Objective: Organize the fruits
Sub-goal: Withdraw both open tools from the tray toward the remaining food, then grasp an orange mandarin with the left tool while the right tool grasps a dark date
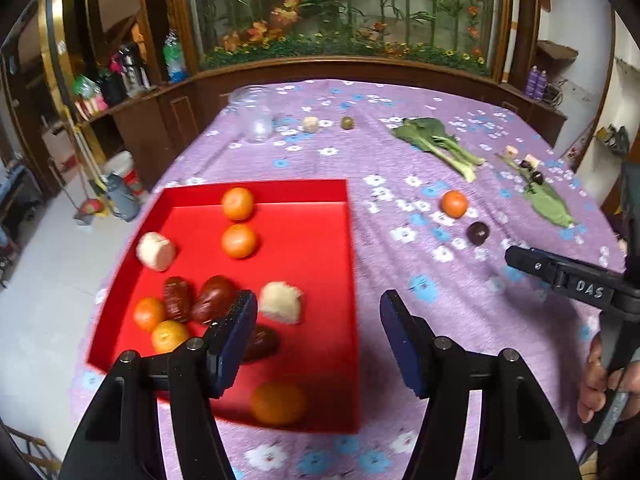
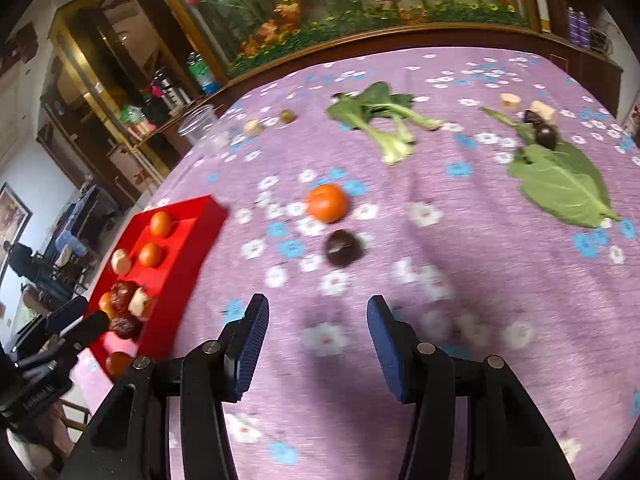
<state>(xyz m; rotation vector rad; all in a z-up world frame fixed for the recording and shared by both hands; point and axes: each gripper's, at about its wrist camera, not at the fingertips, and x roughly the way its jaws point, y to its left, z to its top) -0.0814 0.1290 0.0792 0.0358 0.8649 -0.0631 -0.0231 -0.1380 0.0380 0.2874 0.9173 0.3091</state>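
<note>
While both sets of jaws are standing partway open with nothing between them, the left gripper (image 1: 318,312) is hovering over the shallow red plastic tray (image 1: 312,192), which is already holding most of the fruit. The right gripper (image 2: 318,320) is pointing at the round dark purple fruit (image 2: 343,248) lying on the purple flowered desk cloth (image 2: 460,264), just in front of the small orange tangerine (image 2: 327,203). Looks like mid-collection; next it needs lowering the right jaws around one of them.
</note>
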